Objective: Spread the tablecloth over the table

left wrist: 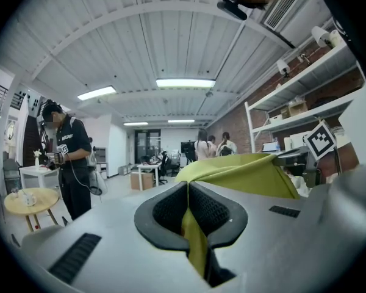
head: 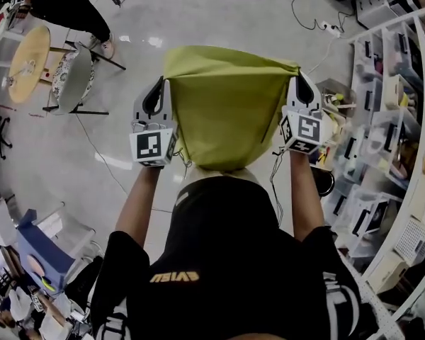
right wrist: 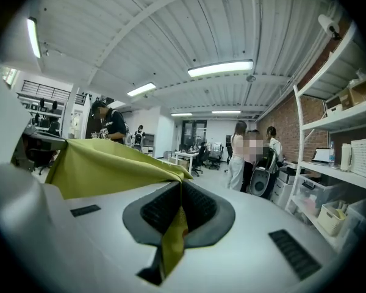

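Yellow-green tablecloth (head: 227, 112) hangs btwn left gripper (head: 158, 95) & right gripper (head: 299, 89).

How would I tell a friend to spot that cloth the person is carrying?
Find the person in black beside the white shelving. Their left gripper and right gripper each pinch a top corner of the tablecloth. It hangs between them, the one bright yellow-green sheet against the pale floor.
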